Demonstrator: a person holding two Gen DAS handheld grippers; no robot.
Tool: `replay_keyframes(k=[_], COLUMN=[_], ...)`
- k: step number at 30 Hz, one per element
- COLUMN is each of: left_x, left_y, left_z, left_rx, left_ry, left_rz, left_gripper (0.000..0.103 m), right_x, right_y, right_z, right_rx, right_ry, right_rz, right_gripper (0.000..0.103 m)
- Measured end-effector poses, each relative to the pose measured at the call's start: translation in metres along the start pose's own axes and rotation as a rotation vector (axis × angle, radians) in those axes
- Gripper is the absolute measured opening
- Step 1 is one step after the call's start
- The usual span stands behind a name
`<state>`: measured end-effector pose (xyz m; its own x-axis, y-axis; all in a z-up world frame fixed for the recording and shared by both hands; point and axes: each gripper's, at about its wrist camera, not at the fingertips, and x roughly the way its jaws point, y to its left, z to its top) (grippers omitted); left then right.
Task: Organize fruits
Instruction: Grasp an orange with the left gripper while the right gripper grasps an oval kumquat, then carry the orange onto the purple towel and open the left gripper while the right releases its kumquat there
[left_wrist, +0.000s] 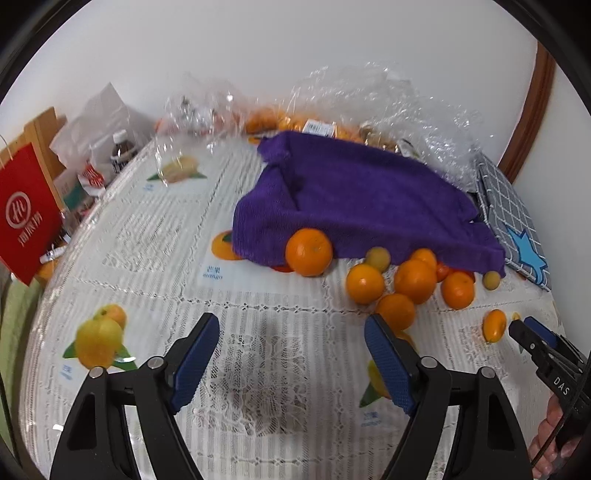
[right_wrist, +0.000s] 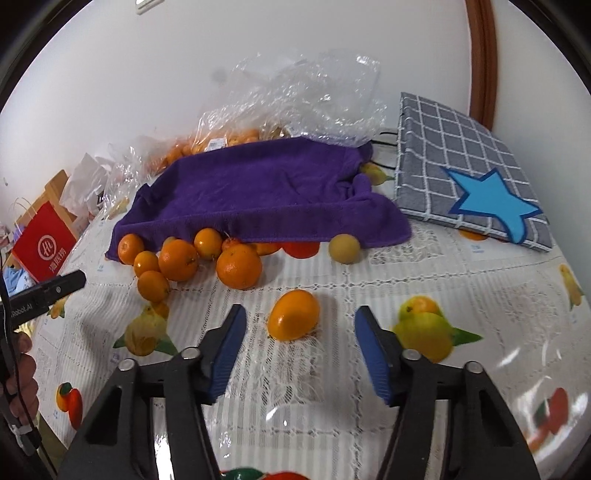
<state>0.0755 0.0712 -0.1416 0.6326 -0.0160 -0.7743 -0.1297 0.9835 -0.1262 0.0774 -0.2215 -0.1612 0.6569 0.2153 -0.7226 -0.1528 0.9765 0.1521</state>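
Left tool (left_wrist: 291, 354) hangs with jaws apart over bare lace-covered surface (left_wrist: 147, 236), a cluster of oranges (left_wrist: 402, 284) at one o'clock beside the purple towel (left_wrist: 354, 199). Right tool (right_wrist: 300, 349) stands apart too, a lone orange (right_wrist: 293, 314) at twelve o'clock just beyond its tips, untouched.

Bright, even indoor light filled both wrist views. White wall (left_wrist: 295, 55) rendered pale grey, no hard glare. Soft shadow lay on bench (left_wrist: 258, 350) ahead of left gripper (left_wrist: 291, 362). Clear plastic bag (right_wrist: 314, 88) caught small highlights; glossy bench cover reflected streaks near frame bottom. Fisheye bent edges heavily, black vignette in corners. Slight motion blur softened lace pattern and printed fruit.
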Motion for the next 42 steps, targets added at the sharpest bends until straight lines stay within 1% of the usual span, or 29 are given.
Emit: replay_keyframes(k=[2, 3, 6, 9, 10, 13, 16, 19, 20, 23, 25, 26, 27, 29, 31, 33, 36, 40, 42], left_x=[0.006, 0.008, 0.013, 0.022, 0.025, 0.027, 0.03, 0.035, 0.036, 0.039, 0.046, 0.05, 0.055, 0.062, 0.067, 0.069, 0.073, 0.073, 0.073], left_y=[0.001, 0.002, 0.006, 0.009, 0.009, 0.008, 0.007, 0.007, 0.006, 0.003, 0.0, 0.0, 0.0, 0.002, 0.003, 0.003, -0.001, -0.001, 0.004], left_z=[-0.001, -0.003, -0.006, -0.007, -0.006, -0.006, -0.005, 0.002, 0.005, 0.016, 0.024, 0.025, 0.027, 0.03, 0.031, 0.031, 0.03, 0.03, 0.03], left_rx=[0.001, 0.002, -0.005, -0.027, -0.033, -0.037, -0.049, -0.07, -0.071, -0.067, -0.065, -0.068, -0.075, -0.1, -0.12, -0.119, -0.095, -0.095, -0.119], left_ry=[0.004, 0.003, 0.002, 0.023, 0.034, 0.023, -0.01, -0.018, -0.02, -0.043, -0.057, -0.057, -0.051, -0.039, -0.041, -0.055, -0.065, -0.069, -0.074], left_rz=[0.008, 0.007, -0.016, -0.046, -0.067, -0.084, -0.097, -0.113, -0.115, -0.104, -0.089, -0.086, -0.089, -0.102, -0.119, -0.122, -0.09, -0.103, -0.117], left_gripper=[0.071, 0.071, 0.071, 0.071, 0.071, 0.071, 0.071, 0.071, 0.071, 0.071, 0.071, 0.069, 0.063, 0.057, 0.057, 0.057, 0.054, 0.053, 0.048], right_x=[0.008, 0.013, 0.026, 0.034, 0.036, 0.043, 0.044, 0.041, 0.039, 0.035, 0.035, 0.034, 0.033, 0.031, 0.031, 0.035, 0.038, 0.037, 0.035], right_y=[0.001, 0.001, 0.001, 0.003, 0.003, 0.0, 0.002, 0.003, 0.003, -0.002, -0.008, -0.01, -0.011, -0.011, -0.01, -0.011, -0.016, -0.022, -0.024], right_z=[0.0, 0.0, -0.002, -0.005, -0.005, -0.004, -0.005, -0.004, -0.003, -0.004, -0.004, -0.004, -0.004, -0.005, -0.005, -0.003, -0.001, -0.001, -0.002], right_rx=[0.006, 0.011, 0.023, 0.02, 0.021, 0.035, 0.009, -0.017, -0.032, -0.034, -0.015, -0.006, -0.004, -0.013, -0.018, -0.01, 0.022, 0.053, 0.059], right_ry=[0.009, 0.014, 0.04, 0.046, 0.047, 0.06, 0.039, 0.024, 0.014, -0.001, -0.002, -0.002, -0.006, -0.013, -0.012, 0.001, 0.005, -0.009, -0.019], right_rz=[0.011, 0.012, 0.014, 0.0, 0.002, 0.033, 0.027, 0.018, 0.001, -0.008, 0.01, 0.026, 0.042, 0.064, 0.076, 0.078, 0.077, 0.088, 0.102], right_gripper=[0.053, 0.051, 0.04, 0.04, 0.039, 0.034, 0.033, 0.033, 0.033, 0.033, 0.033, 0.033, 0.033, 0.033, 0.033, 0.033, 0.033, 0.033, 0.033])
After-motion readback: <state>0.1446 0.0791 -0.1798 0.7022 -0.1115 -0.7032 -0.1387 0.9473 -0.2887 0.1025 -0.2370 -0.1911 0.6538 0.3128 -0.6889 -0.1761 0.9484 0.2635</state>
